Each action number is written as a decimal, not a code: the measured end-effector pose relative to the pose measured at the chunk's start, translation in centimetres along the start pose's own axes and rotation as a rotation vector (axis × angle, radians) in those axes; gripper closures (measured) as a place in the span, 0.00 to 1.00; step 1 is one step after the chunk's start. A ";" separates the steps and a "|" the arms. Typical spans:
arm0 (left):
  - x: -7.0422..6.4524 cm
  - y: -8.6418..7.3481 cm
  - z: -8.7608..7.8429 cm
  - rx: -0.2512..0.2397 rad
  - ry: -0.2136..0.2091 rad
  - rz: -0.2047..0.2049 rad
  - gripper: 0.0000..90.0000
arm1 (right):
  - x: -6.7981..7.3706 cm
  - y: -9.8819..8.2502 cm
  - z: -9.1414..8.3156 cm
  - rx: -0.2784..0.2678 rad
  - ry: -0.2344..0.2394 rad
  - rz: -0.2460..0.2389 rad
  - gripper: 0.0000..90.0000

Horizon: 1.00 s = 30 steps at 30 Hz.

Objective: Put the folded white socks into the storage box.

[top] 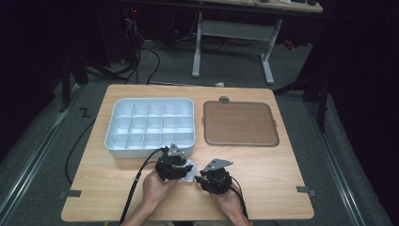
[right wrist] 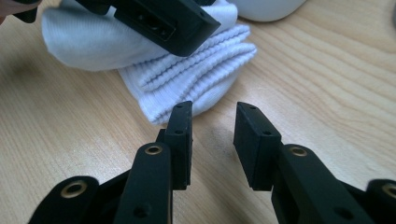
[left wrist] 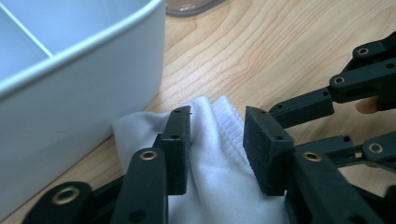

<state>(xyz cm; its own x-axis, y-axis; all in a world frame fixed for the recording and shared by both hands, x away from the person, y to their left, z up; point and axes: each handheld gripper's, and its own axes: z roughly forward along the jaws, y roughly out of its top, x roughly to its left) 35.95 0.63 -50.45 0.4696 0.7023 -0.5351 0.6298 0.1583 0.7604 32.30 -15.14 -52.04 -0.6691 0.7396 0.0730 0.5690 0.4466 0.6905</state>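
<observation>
Wooden tabletop in a dark room with cables on the floor behind: near its front edge lies a white sock (top: 189, 170), folded or bunched, its ribbed cuff (right wrist: 201, 79) turned towards the right gripper (right wrist: 212, 140). The left gripper (left wrist: 217, 140) stands over the sock with its jaws partly open and the cloth between them; the pads do not seem to press on it, so I judge it let go rather than held. The right gripper, just to the right, points at the cuff with its jaws partly open and bare wood between them, holding nothing.

Just beyond the sock, on the left half of the table, sits a pale divided tray (top: 123, 149) whose compartments all look empty. To its right, apart from it, lies a flat brown lid-like panel (top: 240, 123) with nothing on it.

As for progress, the sock looks folded and ready, yet it is still on the table beside the tray, so placing it in a compartment appears to be what is left; no compartment is filled so far
</observation>
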 end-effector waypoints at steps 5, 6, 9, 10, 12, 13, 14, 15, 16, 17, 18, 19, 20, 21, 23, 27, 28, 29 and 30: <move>-0.4 0.7 -1.0 -0.034 -0.052 -0.034 0.65 | -0.3 0.1 -1.2 -0.038 0.019 0.026 0.79; -0.4 0.9 -1.3 -0.045 -0.054 -0.034 0.65 | -0.3 0.1 -1.3 -0.040 0.018 0.027 0.80; -0.1 1.3 -2.2 -0.061 -0.058 -0.044 0.66 | -0.2 0.2 -1.8 -0.060 0.034 0.041 0.83; 0.1 1.5 -2.5 -0.071 -0.054 -0.039 0.67 | -0.1 0.2 -1.9 -0.063 0.036 0.033 0.84; 0.6 1.8 -2.9 -0.081 -0.046 -0.047 0.68 | 0.1 0.4 -1.9 -0.065 0.039 0.021 0.84; 1.0 2.0 -3.2 -0.088 -0.037 -0.057 0.68 | 0.2 0.5 -2.0 -0.067 0.038 0.021 0.84; 1.3 2.1 -3.3 -0.089 -0.029 -0.053 0.68 | 0.4 0.6 -2.1 -0.078 0.047 0.022 0.84; 1.8 2.1 -3.4 -0.090 -0.012 -0.043 0.68 | 0.6 0.8 -2.1 -0.083 0.049 0.016 0.84; 2.0 2.1 -3.4 -0.090 -0.002 -0.044 0.68 | 0.8 1.1 -2.2 -0.087 0.047 0.004 0.84; 2.3 2.0 -3.4 -0.091 0.008 -0.050 0.69 | 0.9 1.2 -2.2 -0.088 0.049 0.003 0.84; 2.6 1.9 -3.3 -0.087 0.012 -0.059 0.69 | 1.0 1.4 -2.3 -0.097 0.049 0.000 0.84; 2.8 1.8 -3.3 -0.084 0.016 -0.061 0.68 | 1.1 1.6 -2.4 -0.103 0.051 0.002 0.84; 3.1 1.5 -3.2 -0.081 0.025 -0.058 0.68 | 1.2 1.7 -2.4 -0.104 0.052 0.005 0.84; 3.3 1.2 -3.0 -0.076 0.033 -0.062 0.68 | 1.4 1.9 -2.3 -0.104 0.048 -0.006 0.84; 3.5 0.8 -2.8 -0.067 0.039 -0.069 0.66 | 1.7 2.3 -2.1 -0.100 0.042 -0.013 0.83; 3.3 -0.1 -2.6 -0.062 0.047 -0.066 0.63 | 2.2 3.1 -1.7 -0.109 0.037 -0.008 0.77; 3.2 -0.2 -2.6 -0.064 0.048 -0.067 0.62 | 2.3 3.3 -1.5 -0.108 0.033 -0.013 0.75; 3.0 -0.4 -2.6 -0.071 0.056 -0.060 0.61 | 2.4 3.3 -1.3 -0.108 0.032 -0.016 0.74; 2.9 -0.6 -2.6 -0.074 0.062 -0.054 0.60 | 2.5 3.4 -1.1 -0.102 0.031 -0.018 0.72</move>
<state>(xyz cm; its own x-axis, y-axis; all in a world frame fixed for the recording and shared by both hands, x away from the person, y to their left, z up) 35.37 4.35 -51.49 0.3956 0.7325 -0.5540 0.6049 0.2461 0.7573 32.03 -12.34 -48.74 -0.6938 0.7156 0.0811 0.5066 0.4048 0.7613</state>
